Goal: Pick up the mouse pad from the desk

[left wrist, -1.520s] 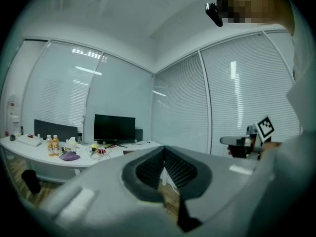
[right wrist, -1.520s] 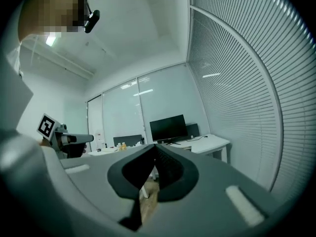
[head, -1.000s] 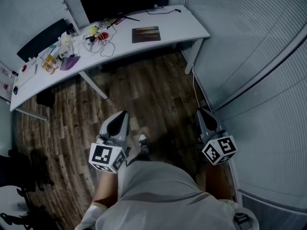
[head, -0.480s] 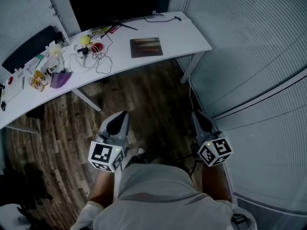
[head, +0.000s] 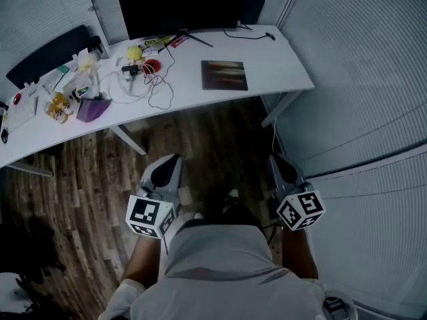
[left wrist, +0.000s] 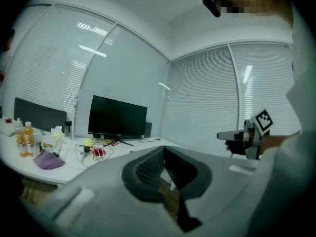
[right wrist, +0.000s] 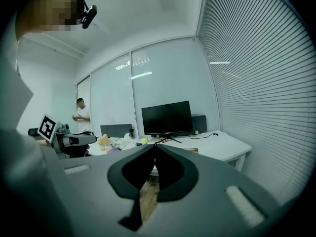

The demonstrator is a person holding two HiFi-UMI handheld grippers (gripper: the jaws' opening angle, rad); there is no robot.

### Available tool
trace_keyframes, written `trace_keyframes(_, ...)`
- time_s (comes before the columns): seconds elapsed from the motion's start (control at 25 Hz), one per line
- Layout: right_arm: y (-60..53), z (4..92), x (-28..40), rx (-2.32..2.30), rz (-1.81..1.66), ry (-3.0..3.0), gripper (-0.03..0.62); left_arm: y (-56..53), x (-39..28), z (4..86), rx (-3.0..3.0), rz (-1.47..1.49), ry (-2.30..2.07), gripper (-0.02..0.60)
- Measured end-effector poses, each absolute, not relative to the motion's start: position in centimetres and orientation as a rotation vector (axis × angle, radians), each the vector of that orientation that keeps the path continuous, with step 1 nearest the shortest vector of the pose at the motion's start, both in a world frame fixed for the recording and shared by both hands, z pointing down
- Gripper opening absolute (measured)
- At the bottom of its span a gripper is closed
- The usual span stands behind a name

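Observation:
A dark rectangular mouse pad (head: 224,75) lies flat on the white desk (head: 280,65), right of the middle and in front of the black monitor (head: 180,4). My left gripper (head: 171,162) and right gripper (head: 275,160) are held side by side over the wooden floor, well short of the desk, both pointing toward it. Both are shut with nothing between their tips. In the right gripper view the mouse pad (right wrist: 189,150) shows as a thin strip just past my right gripper (right wrist: 155,146). In the left gripper view my left gripper (left wrist: 164,149) is shut, and the right gripper (left wrist: 220,136) shows off to the right.
The desk's left half holds a tangle of cables (head: 150,89), a yellow ball (head: 132,52), a red object (head: 151,66), a purple pouch (head: 91,108) and bottles (head: 59,105). A black chair back (head: 47,55) stands behind. Blinds (head: 373,65) wall the right side. A person (right wrist: 81,115) stands far off.
The desk and mouse pad have come lower and larger in the head view as I walked toward them. Both grippers stayed shut and level, side by side.

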State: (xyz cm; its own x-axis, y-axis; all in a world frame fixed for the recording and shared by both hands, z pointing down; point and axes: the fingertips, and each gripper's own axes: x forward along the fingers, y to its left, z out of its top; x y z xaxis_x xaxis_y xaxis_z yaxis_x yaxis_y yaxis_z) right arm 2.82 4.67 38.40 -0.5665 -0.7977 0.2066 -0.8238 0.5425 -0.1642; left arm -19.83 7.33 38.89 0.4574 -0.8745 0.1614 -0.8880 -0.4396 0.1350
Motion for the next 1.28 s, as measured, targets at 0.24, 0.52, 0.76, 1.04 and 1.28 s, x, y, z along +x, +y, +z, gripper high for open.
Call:
trace_keyframes(0.24, -1.3, 39.7, 1.2, 1.316, 0.395, -2.723, 0.007, 3.1, -20.8, 39.6, 2.45, 0.104, -1.615, 0.003)
trace_keyframes(0.52, -10.8, 39.9, 3.5, 1.276, 0.414, -2.78, 0.006, -5.5, -18.0, 38.9, 2.438, 0.142, -1.672, 0.003)
trace_keyframes(0.76, -20.2, 40.0, 9.2, 1.292, 0.472, -2.784, 0.007, -14.0, -12.9, 38.7, 2.408, 0.183, -1.696, 0.003)
trace_keyframes(1.04, -28.9, 41.8, 14.2, 1.304, 0.535, -2.756, 0.008, -22.7, -7.9, 39.6, 2.396, 0.228, -1.684, 0.003)
trace_keyframes(1.28, -33.9, 43.8, 14.0, 1.276, 0.585, -2.717, 0.006, -27.7, -8.0, 41.2, 2.354, 0.246, -1.684, 0.003)
